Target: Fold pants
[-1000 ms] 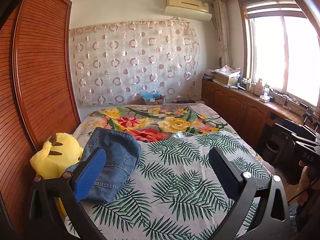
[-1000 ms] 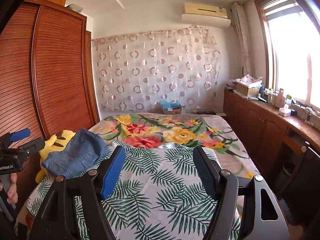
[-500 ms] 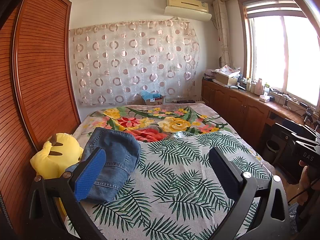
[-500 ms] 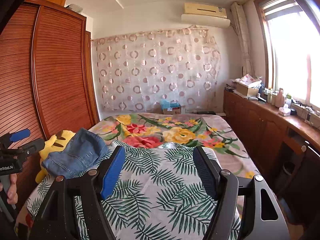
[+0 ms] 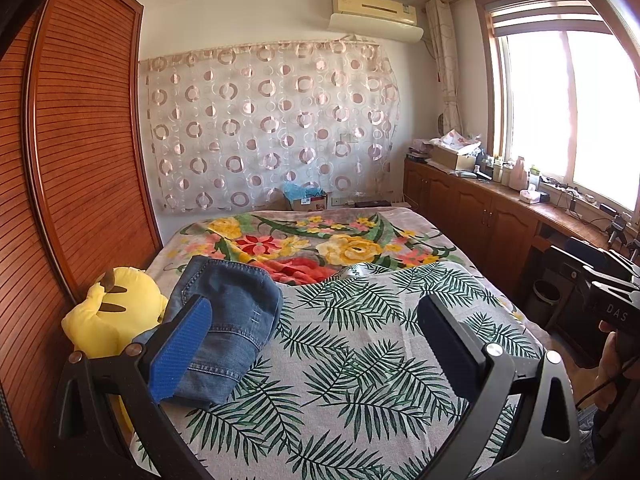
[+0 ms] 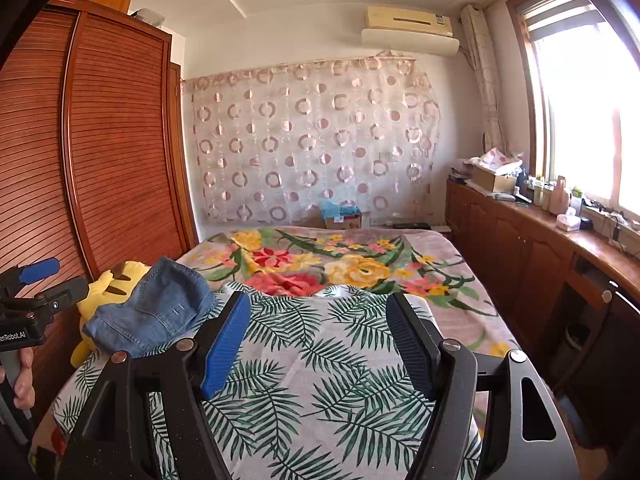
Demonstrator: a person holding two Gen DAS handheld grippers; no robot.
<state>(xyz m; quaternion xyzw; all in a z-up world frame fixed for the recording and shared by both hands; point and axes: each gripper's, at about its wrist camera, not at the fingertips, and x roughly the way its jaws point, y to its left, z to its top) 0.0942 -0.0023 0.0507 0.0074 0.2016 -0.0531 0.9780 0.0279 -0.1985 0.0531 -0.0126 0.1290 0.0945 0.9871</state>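
Your left gripper (image 5: 316, 344) and right gripper (image 6: 318, 340) both hang above the near part of the bed (image 5: 360, 360), jaws spread wide, nothing between the pads. The pants (image 5: 224, 328), a bundled heap of blue denim, lie at the left edge of the leaf-print sheet, resting against the yellow plush toy (image 5: 116, 312); how neatly they are folded is hard to judge.

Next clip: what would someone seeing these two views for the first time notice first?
Probably the folded jeans lying at the left edge of the bed, against a yellow plush toy. Both the left gripper and the right gripper hang open over the palm-leaf sheet, holding nothing.
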